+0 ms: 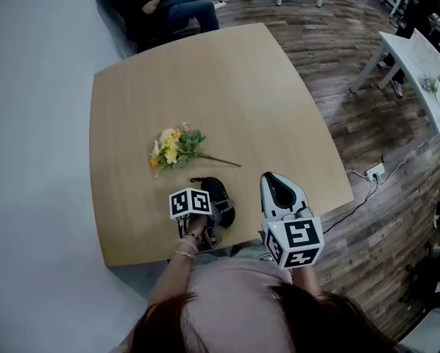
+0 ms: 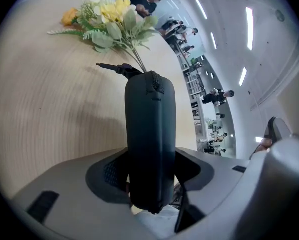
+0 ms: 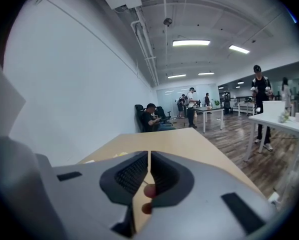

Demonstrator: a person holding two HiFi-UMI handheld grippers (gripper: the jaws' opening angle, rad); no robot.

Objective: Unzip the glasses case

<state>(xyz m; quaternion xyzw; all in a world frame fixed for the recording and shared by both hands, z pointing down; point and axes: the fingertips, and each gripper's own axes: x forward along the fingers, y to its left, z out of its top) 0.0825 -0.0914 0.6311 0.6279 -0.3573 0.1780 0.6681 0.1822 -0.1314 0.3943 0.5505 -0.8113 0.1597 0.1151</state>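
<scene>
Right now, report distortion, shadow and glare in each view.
Head view: fisheye bows the table edges. Left gripper view: black corners, glasses case throws a soft shadow leftward on the wood. Right gripper view: ceiling lights blown white, room lines curved.

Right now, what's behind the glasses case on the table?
Beyond the glasses case lies a bunch of yellow flowers on the table, stems pointing toward it. In the left gripper view the case covers the stem ends.

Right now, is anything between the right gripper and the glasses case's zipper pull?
Nothing visible does. The right gripper, shut and empty, is beside the glasses case, only bare table between. The flowers lie just beyond the zipper end.
</scene>
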